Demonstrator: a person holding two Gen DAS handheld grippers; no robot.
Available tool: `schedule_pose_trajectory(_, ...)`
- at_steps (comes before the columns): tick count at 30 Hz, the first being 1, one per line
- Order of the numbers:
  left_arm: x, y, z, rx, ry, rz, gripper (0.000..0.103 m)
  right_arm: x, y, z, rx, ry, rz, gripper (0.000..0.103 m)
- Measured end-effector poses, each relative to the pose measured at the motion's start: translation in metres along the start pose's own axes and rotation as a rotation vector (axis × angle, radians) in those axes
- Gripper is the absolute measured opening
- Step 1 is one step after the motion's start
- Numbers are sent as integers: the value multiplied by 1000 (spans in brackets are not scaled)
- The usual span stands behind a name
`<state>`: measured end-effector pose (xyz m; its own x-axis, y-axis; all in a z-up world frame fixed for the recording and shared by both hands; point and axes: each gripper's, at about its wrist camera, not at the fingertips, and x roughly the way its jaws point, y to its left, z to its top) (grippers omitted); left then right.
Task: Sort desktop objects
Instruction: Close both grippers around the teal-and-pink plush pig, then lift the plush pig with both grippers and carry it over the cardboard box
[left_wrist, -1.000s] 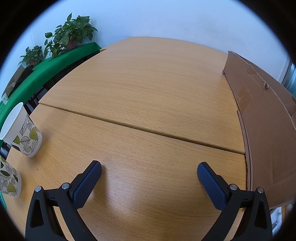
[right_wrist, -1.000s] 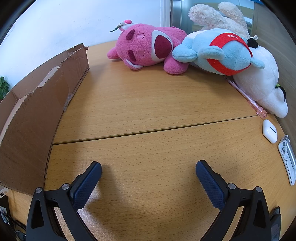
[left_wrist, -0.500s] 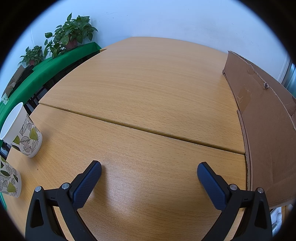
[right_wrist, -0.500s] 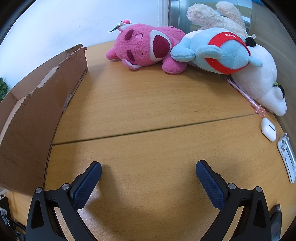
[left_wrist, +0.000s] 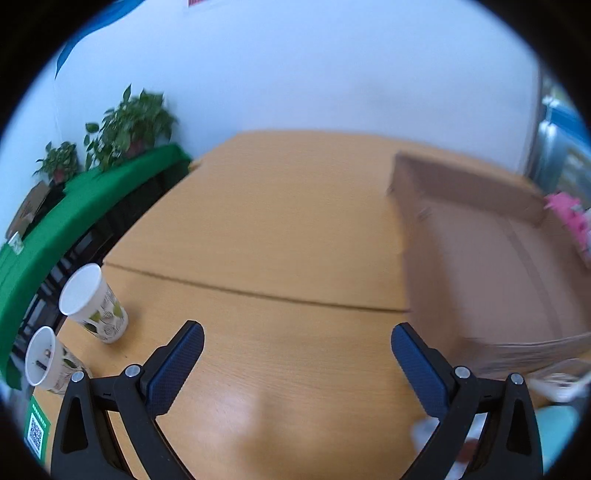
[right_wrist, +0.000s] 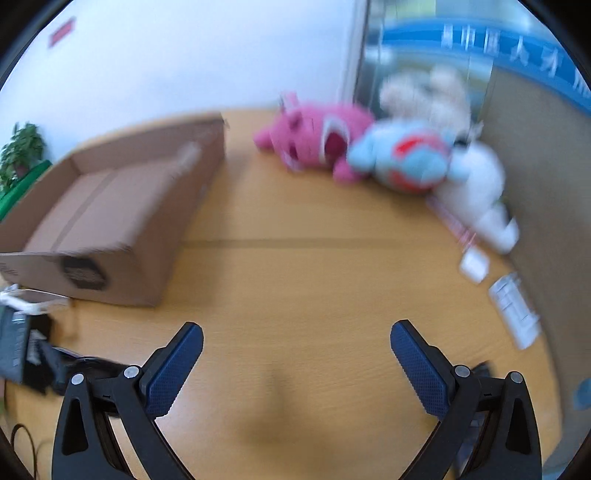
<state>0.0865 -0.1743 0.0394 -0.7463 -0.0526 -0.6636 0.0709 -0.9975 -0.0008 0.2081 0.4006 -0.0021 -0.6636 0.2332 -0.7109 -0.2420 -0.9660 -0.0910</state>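
On the wooden desk my cardboard box sits empty — nothing sorted yet. Both tongs, left and right, hang released and grasp nothing; soft toys and paper cups wait outside.

Potted plants on a green cloth beside the wall

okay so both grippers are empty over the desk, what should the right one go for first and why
Probably reach the right gripper, open and empty, toward the pink plush toy. It lies closest to the open cardboard box, which looks empty, so it seems the shortest carry.
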Motion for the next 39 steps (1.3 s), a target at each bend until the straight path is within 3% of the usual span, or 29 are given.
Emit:
schedule_pose_trajectory(5,-83,-28,-7,44,-60,-195,102,-65,15,7,13,-131,89,103)
schedule_pose_trajectory(10,-133,-69,-36,131,-112,-280,102,-97,54,7,-36,-159,216,103)
schedule_pose_trajectory(13,-130,-84,-51,118,-50,-381,102,-112,91,-6,-97,-137,377,103)
schedule_pose_trajectory(19,-77,-96,-83,22,183,-525,102,-114,193,-41,-257,-29,710,103)
schedule_pose_trajectory(25,-42,-90,-95,-49,283,-589,100,-107,282,-68,-370,81,900,101)
schedule_pose_trajectory(29,-27,-89,-105,-86,351,-630,96,-85,313,-72,-390,166,927,93)
schedule_pose_trajectory(36,-22,-90,-111,-113,405,-694,90,-56,334,-76,-420,268,914,94)
schedule_pose_trajectory(39,-26,-96,-110,-84,401,-686,87,-46,340,-85,-398,303,927,89)
